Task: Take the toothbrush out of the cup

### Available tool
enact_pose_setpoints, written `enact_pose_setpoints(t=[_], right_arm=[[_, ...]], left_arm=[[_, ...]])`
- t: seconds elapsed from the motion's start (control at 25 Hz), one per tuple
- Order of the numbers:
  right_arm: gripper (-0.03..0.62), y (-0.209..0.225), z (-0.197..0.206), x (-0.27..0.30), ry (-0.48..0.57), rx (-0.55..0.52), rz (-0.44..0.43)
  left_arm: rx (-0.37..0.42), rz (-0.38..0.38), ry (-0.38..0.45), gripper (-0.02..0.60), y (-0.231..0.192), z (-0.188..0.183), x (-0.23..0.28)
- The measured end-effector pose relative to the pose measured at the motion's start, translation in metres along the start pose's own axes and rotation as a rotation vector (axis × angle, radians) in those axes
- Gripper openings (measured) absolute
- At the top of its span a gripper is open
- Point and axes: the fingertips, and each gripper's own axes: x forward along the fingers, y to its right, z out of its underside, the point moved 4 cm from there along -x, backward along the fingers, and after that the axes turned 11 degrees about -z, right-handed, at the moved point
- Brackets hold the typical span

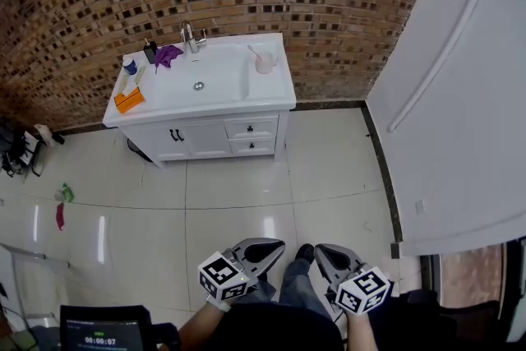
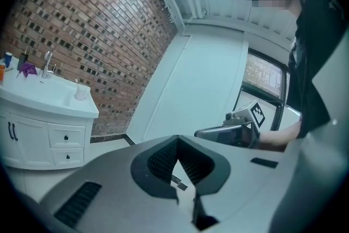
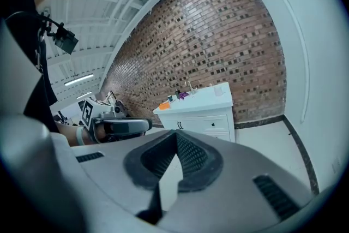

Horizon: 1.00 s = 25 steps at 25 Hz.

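I hold my left gripper (image 1: 258, 249) and right gripper (image 1: 332, 259) low by my legs, both closed and empty. The toothbrush (image 1: 254, 53) leans in the pink cup (image 1: 265, 65) on the far surface (image 1: 209, 106).

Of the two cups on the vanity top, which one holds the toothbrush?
The pale pink cup on the right side, beside the basin: the toothbrush leans out of it. The blue cup at the left end shows none.

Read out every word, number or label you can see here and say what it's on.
"00:00:07": on the black screen at the head view's bottom left.
Smaller print on that screen: too small to read.
The two black-and-white marker cubes: square patterns, no text.
Orange box on the white vanity top: nothing legible.
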Motion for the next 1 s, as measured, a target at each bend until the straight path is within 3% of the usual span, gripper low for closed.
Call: enact_pose_setpoints(t=[0.44, 1.0], right_arm=[[-0.014, 0.058, -0.045, -0.017, 0.003, 0.010, -0.046], [-0.014, 0.167, -0.062, -0.043, 0.028, 0.016, -0.105]], left_arm=[[0.014, -0.062, -0.004, 0.005, 0.005, -0.042, 0.054], [0.052, -0.139, -0.004, 0.005, 0.009, -0.049, 0.152]])
